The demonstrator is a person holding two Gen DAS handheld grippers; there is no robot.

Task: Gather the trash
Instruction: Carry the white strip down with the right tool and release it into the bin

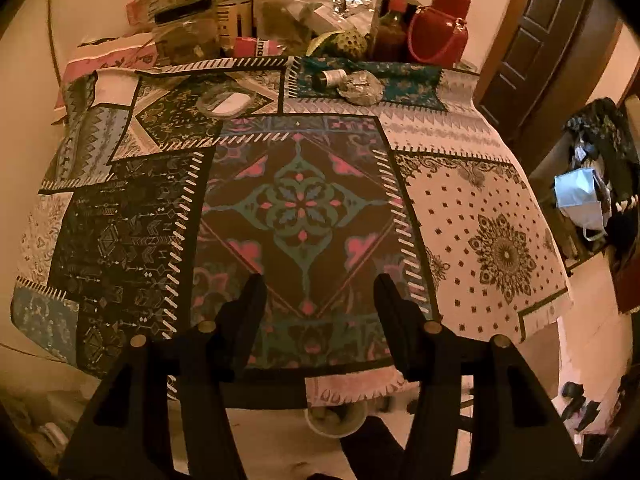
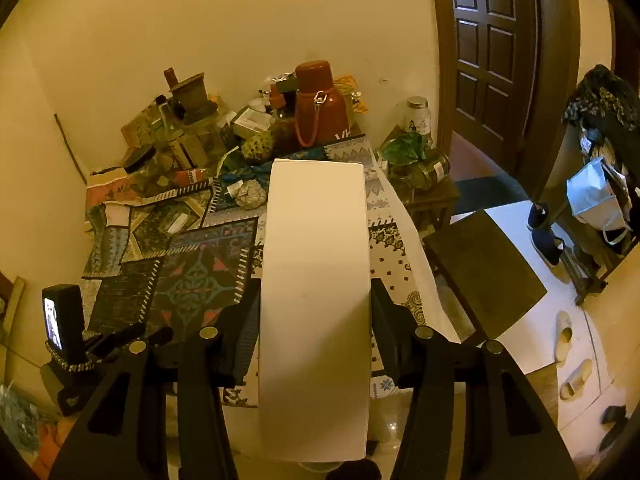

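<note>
Item: white box (image 2: 314, 300), clamped in our right gripper (image 2: 316, 312); left gripper (image 1: 320, 300) spread, empty. Next: foil ball (image 1: 360, 87) near table's far edge.

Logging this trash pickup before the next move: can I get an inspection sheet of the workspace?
Surface: table under a patchwork cloth, middle bare.
Job's things: foil ball, small vial, white wrapper on the far half; white box held.
Clutter: red flask, bottles and jars along the wall.
Grippers: left tool open, empty; right tool shut on the box.
Cables: nothing seen.
Surroundings: door, dark chair, slippers.
</note>
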